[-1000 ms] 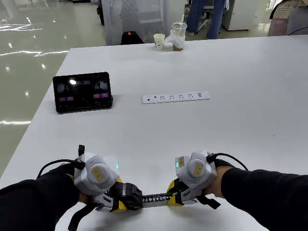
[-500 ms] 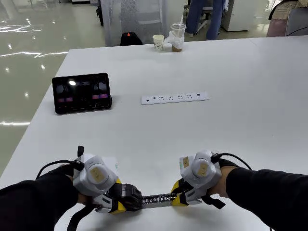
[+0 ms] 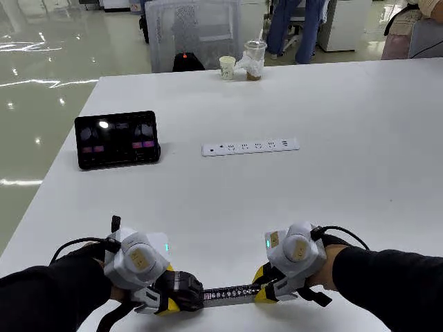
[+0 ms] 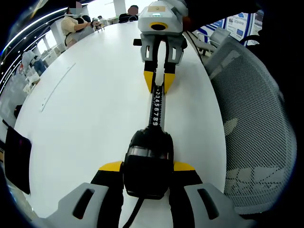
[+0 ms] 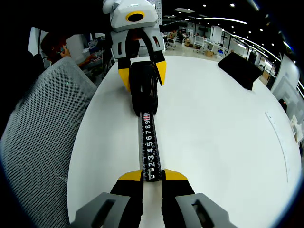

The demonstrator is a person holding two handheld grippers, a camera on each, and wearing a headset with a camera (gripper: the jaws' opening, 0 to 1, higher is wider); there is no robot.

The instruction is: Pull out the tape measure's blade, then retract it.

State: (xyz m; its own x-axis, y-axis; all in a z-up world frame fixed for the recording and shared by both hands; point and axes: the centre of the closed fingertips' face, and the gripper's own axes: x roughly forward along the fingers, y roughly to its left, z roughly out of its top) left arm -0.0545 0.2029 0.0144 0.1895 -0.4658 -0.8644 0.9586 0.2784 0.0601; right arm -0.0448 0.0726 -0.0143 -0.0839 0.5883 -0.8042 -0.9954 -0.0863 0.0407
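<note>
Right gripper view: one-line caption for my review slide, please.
The right gripper pinches the end of the blade drawn out of the tape measure, which the left gripper holds.

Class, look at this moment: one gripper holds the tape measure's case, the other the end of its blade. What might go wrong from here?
1. The right gripper pinches just the end of the blade. It may slip free and snap back into the case.
2. The left gripper clamps the rounded case by its sides. A harder pull might twist it loose.
</note>
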